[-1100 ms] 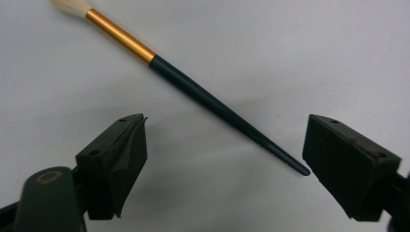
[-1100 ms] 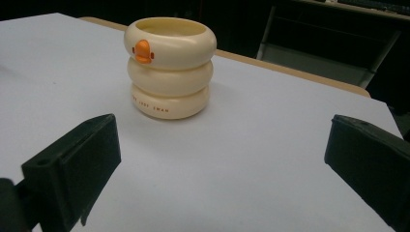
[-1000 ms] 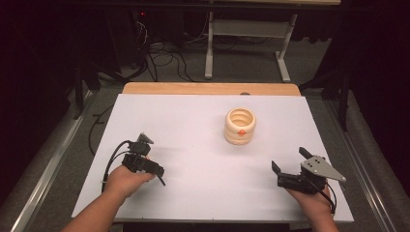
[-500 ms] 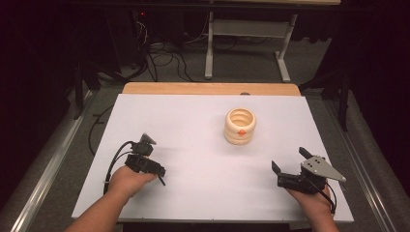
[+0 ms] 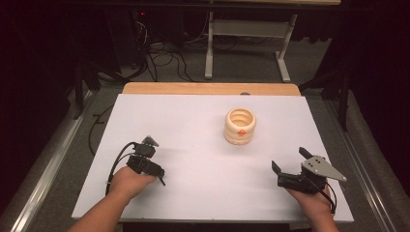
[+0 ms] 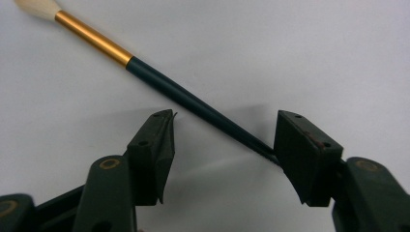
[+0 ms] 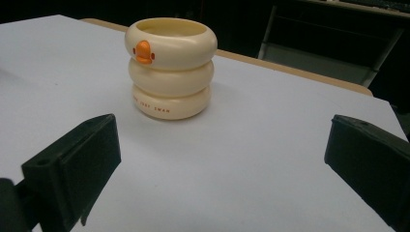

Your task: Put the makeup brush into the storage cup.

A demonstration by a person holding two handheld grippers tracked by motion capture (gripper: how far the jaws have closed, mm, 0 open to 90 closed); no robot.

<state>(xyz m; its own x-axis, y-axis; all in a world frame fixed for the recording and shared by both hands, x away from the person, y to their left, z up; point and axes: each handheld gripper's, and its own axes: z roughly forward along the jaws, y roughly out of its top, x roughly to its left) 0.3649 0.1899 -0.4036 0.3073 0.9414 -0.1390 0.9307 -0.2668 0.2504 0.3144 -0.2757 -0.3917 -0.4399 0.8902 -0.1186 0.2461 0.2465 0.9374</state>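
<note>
On the white worktop [image 5: 203, 121] a cream, three-ringed plastic cup with an orange duck beak [image 5: 240, 126] stands upright, right of centre toward the far edge. The left gripper [image 6: 220, 145] hangs low at the near left, fingers parted wide around the dark handle end of a slim dark-green brush with a gold ferrule and pale bristles [image 6: 159, 84] lying flat. The right gripper [image 7: 222, 169], near right, faces the cup with fingers spread wide, well short of it.
</note>
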